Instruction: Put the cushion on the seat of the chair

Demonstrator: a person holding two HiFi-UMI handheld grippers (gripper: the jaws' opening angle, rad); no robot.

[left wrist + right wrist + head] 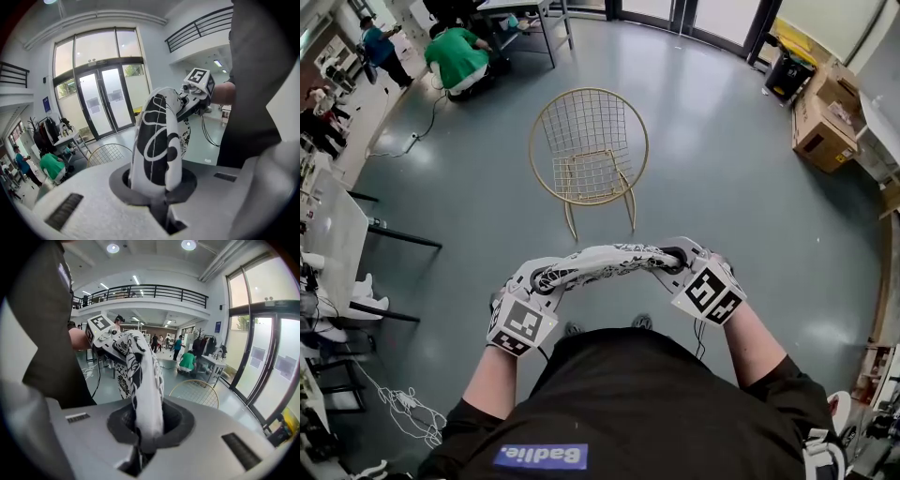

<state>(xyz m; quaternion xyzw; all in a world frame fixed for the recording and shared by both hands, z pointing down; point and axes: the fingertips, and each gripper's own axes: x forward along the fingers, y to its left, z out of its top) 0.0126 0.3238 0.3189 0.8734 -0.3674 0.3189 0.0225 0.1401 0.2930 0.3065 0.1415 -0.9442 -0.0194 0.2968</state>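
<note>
Cushion (607, 259), chair (587, 171), shirt label (541, 457) "Badie."

I see a white cushion (605, 260) patterned with black swirls and floral line-work, a gold wire chair (589, 145) with a square-grid mesh, a grey-green floor (722, 216), brown cardboard boxes (825, 117) and a person's green top (455, 56).

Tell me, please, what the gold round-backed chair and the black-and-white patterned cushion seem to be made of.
The gold round-backed chair looks like thin metal wire: an open grid forms back and seat, with a gold, faintly shiny finish, painted or plated I cannot tell. The black-and-white patterned cushion looks like matte printed fabric over soft filling: it bends and pinches thin at its ends.
</note>
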